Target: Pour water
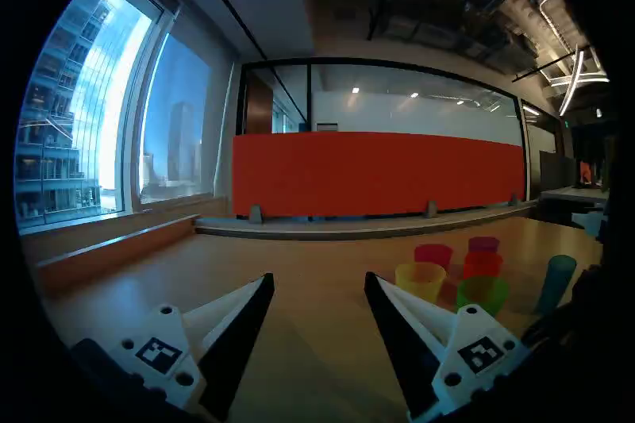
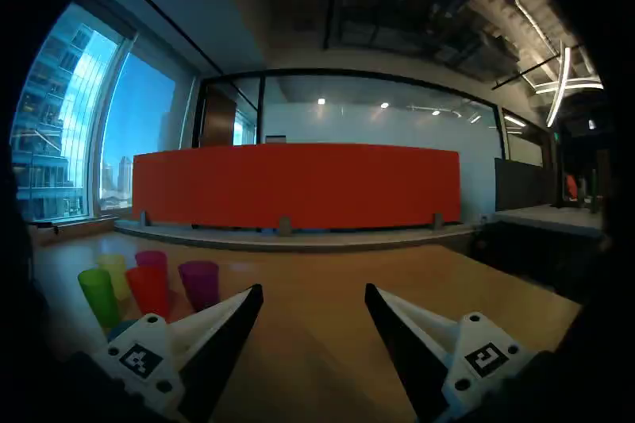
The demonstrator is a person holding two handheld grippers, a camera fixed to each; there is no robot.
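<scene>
In the left gripper view, the left gripper hangs low over the wooden table with its claw released: the two fingers stand wide apart and nothing lies between them. The cups stand in a tight cluster off to its right, away from the table's near edge and short of the red partition that runs along the far edge. The yellow cup is nearest the fingers and the teal cup stands just apart from the rest. All are upright, mouths up, which suits filling. I cannot tell whether any holds water.

In the right gripper view, the right gripper is likewise released and empty, aimed at bare table. The cluster sits to its left, the green cup outermost and the purple cup closest to its fingers. So the cups seem to lie between the two grippers, within reach of either, and no grasp has begun.
</scene>
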